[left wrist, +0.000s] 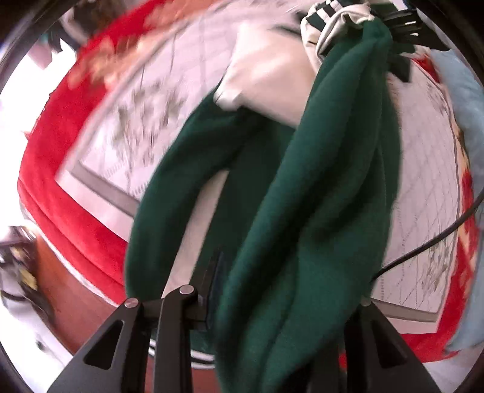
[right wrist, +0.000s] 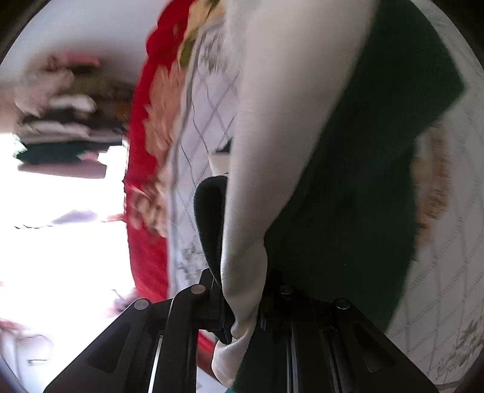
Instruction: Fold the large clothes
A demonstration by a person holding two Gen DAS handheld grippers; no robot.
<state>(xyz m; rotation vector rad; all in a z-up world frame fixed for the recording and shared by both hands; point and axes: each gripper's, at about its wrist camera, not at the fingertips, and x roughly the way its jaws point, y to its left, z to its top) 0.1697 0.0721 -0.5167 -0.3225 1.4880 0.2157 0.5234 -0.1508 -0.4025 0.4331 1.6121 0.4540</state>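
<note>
A dark green garment [left wrist: 272, 196] with cream-white sleeves [left wrist: 266, 75] hangs stretched between both grippers above a bed. My left gripper [left wrist: 272, 305] is shut on a green fold of it at the bottom of the left wrist view. My right gripper [left wrist: 399, 24] shows at the top right of that view, shut on the far end near a striped cuff [left wrist: 320, 12]. In the right wrist view my right gripper [right wrist: 242, 317] is shut on a cream sleeve [right wrist: 272, 136] with green body cloth [right wrist: 348, 181] beside it. The frames are blurred.
Below lies a white quilted mat [left wrist: 145, 121] on a red floral blanket [left wrist: 66, 187]. A light blue pillow [left wrist: 466, 99] sits at the right. A black cable [left wrist: 438, 238] crosses the mat. A stack of folded clothes [right wrist: 60, 136] shows off the bed.
</note>
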